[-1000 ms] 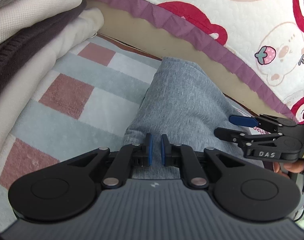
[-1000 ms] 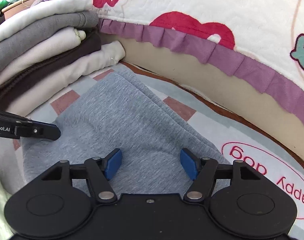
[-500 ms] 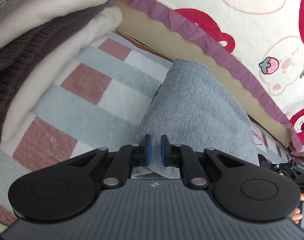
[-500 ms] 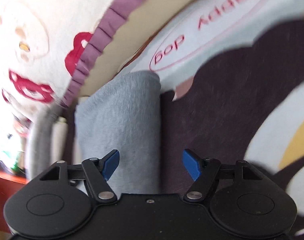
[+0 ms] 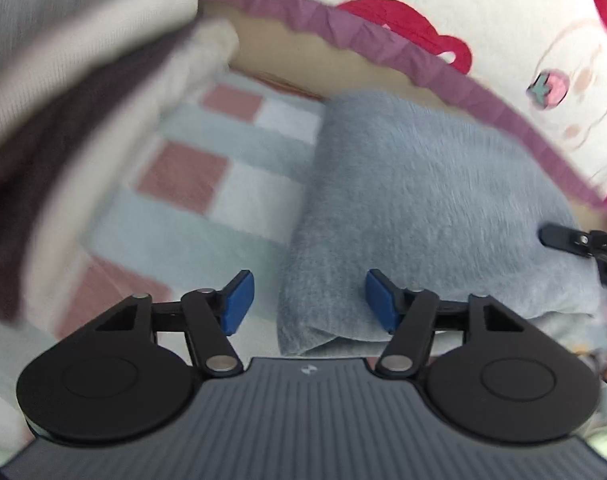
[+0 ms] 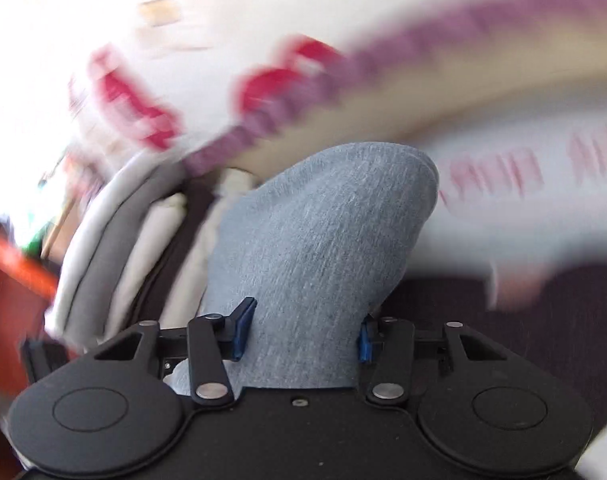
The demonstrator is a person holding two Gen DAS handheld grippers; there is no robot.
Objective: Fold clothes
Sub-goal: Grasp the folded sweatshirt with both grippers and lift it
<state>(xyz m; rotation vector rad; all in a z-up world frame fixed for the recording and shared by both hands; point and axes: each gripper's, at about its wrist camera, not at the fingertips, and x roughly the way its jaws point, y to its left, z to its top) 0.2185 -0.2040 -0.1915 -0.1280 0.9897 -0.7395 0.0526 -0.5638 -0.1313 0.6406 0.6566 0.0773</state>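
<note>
A folded grey garment (image 5: 423, 208) lies on the checked pink, white and pale blue mat (image 5: 207, 184). My left gripper (image 5: 309, 304) is open, its jaws spread at the garment's near left corner and holding nothing. In the right wrist view the same grey garment (image 6: 319, 248) fills the gap of my right gripper (image 6: 301, 334), whose blue pads press its two sides. The right gripper's finger (image 5: 563, 238) shows in the left wrist view at the garment's right edge.
A stack of folded clothes in grey, cream and dark brown (image 5: 63, 92) stands at the left (image 6: 135, 248). A quilt with red bear prints and a purple frill (image 5: 383, 40) rises behind the garment. A dark cloth (image 6: 543, 320) lies at the right. Both views are blurred.
My left gripper was shut on the grey garment's near edge and has now opened. My right gripper has swung round and closed in on the garment's side.
</note>
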